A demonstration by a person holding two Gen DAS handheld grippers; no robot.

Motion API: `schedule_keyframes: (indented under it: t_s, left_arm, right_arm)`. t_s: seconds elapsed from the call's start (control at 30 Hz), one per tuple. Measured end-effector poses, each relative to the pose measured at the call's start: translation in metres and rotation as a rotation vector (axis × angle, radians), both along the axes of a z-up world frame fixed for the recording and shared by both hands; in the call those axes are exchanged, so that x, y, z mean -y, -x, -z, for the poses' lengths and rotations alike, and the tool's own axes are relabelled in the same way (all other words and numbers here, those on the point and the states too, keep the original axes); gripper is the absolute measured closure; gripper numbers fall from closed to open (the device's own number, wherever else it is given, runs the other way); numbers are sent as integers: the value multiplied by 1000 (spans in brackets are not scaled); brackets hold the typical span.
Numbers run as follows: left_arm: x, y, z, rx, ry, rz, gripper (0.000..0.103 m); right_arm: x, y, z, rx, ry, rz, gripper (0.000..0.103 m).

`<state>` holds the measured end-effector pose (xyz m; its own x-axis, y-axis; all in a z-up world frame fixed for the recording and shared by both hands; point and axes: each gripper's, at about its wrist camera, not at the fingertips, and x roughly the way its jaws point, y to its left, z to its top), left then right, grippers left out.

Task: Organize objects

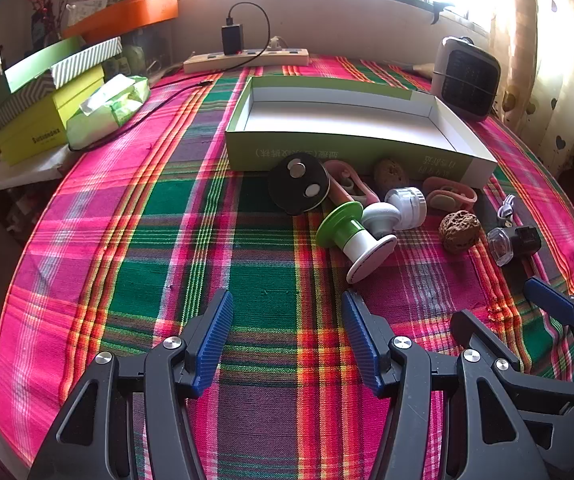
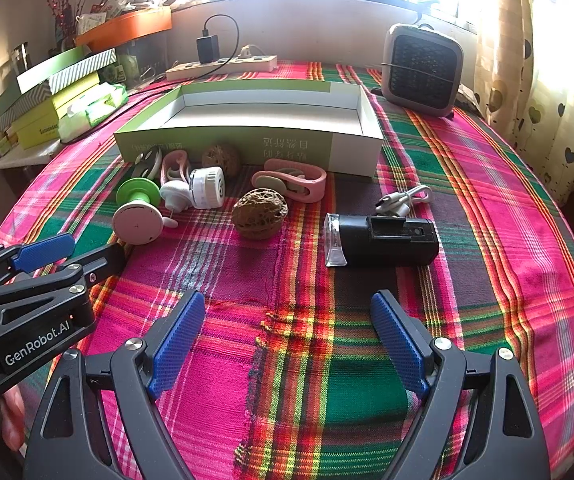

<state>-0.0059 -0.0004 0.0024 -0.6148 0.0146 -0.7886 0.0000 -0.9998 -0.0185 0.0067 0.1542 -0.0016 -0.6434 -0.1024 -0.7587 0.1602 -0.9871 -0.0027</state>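
An empty green and white box (image 1: 351,120) (image 2: 255,120) lies open on the plaid tablecloth. In front of it lie small items: a black round disc (image 1: 298,189), a green and white spool (image 1: 351,240) (image 2: 137,212), a white cap (image 1: 407,206) (image 2: 206,186), two walnuts (image 1: 460,231) (image 2: 260,218), pink clips (image 2: 293,184) and a black bike light (image 2: 383,240) (image 1: 515,240). My left gripper (image 1: 287,336) is open and empty, short of the spool. My right gripper (image 2: 287,336) is open and empty, short of the bike light.
A small fan heater (image 2: 423,68) stands at the back right. A power strip with a charger (image 1: 247,58) lies at the back. Stacked green boxes (image 1: 43,112) and a tissue pack (image 1: 107,110) sit at the left. A white cable (image 2: 405,200) lies by the light.
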Motion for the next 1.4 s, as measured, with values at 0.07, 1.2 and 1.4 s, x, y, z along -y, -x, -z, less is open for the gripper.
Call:
schedule_keyframes:
  t_s: [0.07, 1.2, 1.4]
  left_arm:
    - [0, 0, -1, 0, 0, 2, 48]
    - [2, 1, -1, -8, -18, 40, 48]
    - [11, 3, -2, -16, -89, 90, 48]
  right_arm:
    - [0, 1, -1, 2, -1, -2, 18]
    - [1, 4, -1, 7, -2, -33, 18]
    - [3, 9, -2, 8, -7, -82, 30]
